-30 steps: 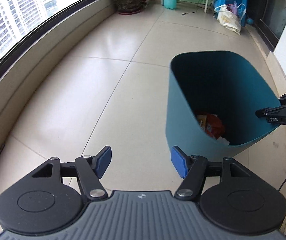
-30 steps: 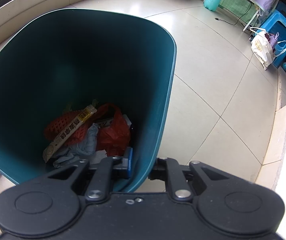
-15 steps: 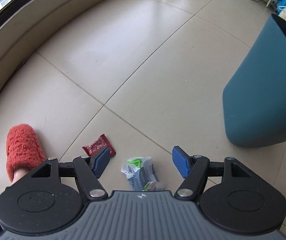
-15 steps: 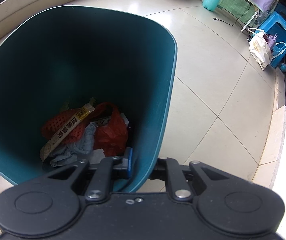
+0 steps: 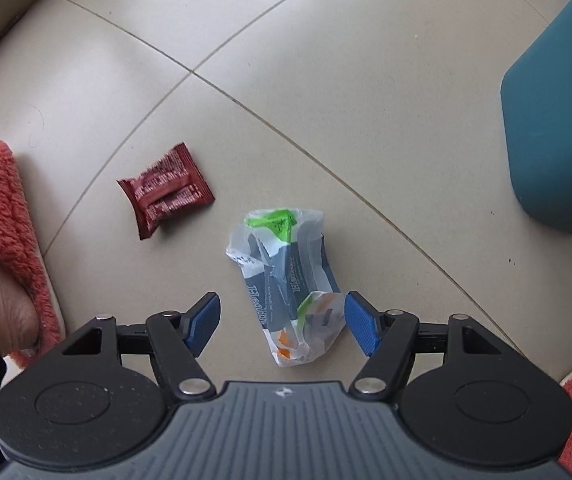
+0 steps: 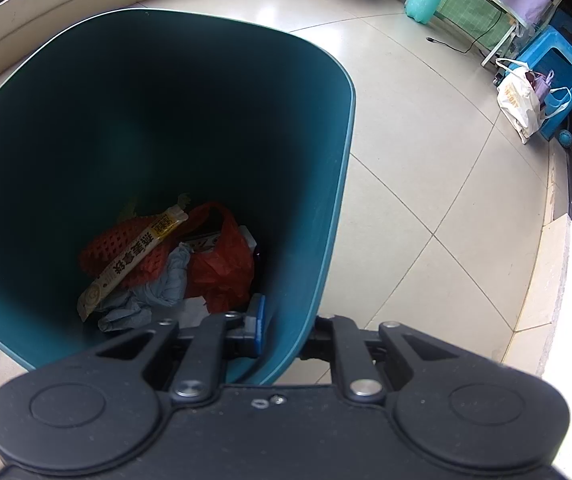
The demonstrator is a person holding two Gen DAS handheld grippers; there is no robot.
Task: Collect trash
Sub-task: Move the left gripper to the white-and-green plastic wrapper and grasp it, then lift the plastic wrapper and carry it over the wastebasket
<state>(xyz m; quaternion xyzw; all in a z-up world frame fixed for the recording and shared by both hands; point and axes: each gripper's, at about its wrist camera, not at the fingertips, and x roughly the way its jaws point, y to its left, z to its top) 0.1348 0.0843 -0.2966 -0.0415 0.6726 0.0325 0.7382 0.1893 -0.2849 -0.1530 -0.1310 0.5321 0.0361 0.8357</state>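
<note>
Trash: white wrapper [image 5: 286,288] lies flat on the floor [image 5: 326,80], between the left tool's [image 5: 281,322] wide-open pads, nothing gripped. Tool points down, set to straddle it. Red wrapper [image 5: 164,194] sits at 10 o'clock from it, next candidate. Bin [image 6: 145,140] at 2 o'clock. Right tool [image 6: 286,330] is clamped on the bin's rim, likely steadying it for drops.
</note>
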